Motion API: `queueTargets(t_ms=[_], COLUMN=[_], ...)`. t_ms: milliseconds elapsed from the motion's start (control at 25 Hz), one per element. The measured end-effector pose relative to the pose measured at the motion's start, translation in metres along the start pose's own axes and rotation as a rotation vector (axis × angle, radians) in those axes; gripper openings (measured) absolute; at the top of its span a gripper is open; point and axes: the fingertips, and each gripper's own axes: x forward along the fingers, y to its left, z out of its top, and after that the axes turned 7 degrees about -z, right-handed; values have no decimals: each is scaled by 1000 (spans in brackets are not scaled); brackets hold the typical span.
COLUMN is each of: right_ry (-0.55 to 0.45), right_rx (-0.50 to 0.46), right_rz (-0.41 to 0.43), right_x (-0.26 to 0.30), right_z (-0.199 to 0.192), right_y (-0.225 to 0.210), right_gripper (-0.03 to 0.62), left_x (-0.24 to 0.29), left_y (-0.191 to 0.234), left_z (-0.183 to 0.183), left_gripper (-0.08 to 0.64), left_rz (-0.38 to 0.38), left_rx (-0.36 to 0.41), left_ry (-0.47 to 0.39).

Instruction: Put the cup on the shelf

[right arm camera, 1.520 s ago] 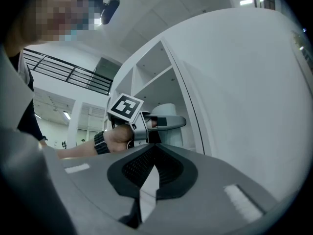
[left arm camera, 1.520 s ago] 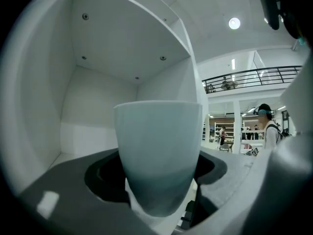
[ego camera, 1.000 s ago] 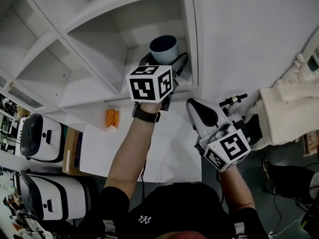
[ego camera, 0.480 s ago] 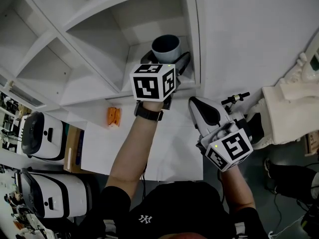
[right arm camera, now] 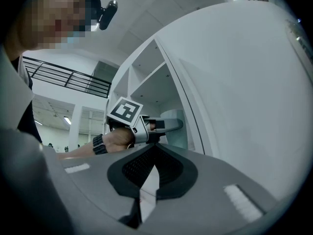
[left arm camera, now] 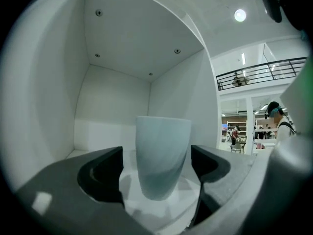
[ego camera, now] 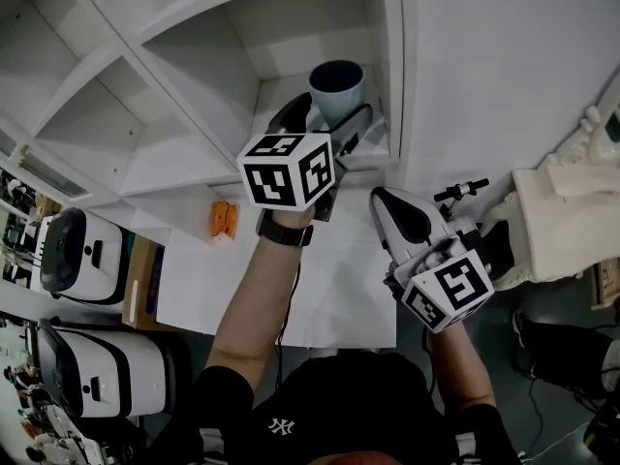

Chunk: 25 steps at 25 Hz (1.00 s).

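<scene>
Cups: one cup, standing upright on the floor of the right-end compartment of the shelf, close to that compartment's right wall.
Cup make: smooth, pale blue-grey, round, tapering toward its base, with no handle and no print in sight.
Shelf: white, matte, flat panels; four small screw heads show in the compartment's ceiling in the left gripper view.
Grippers: two, each with one cube of black-and-white square markers.
Left gripper: reaches into the compartment, its dark jaws spread wide on either side of the cup, with a gap on each side, so it holds nothing.
Right gripper: held low and well apart from the shelf, its ribbed dark jaws pressed together with nothing between them.
Table: one, white, carrying one small orange object.
Headset-like devices: two, with white shells and dark faces, upper and lower.
Writing: a white interlocked "NY" emblem on the person's black shirt.
</scene>
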Motion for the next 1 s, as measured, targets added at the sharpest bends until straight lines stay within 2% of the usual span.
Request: queueTargets(t_ms=[320,480,680,1000], right_ry=[12,47,83,100], right_rx=[36,37,43,10], right_rz=[-35,-53,-94,-137], right_x=[1,0,-7,-16], right_z=[-14,-29,-47,-59], right_y=[9,22,40,84], right_gripper=[12,11,11,11], left_x=[-51,-75,-106,-160], left_y=[-9,-15,-24,-28], left_z=[-13,-32,-54,-70], left_gripper=[431,390,301,234], left_rz=[-30,-46,-90,-131], left_rx=[-43,-49,-108,-102], left_ry=[-24,-10,-19,-22])
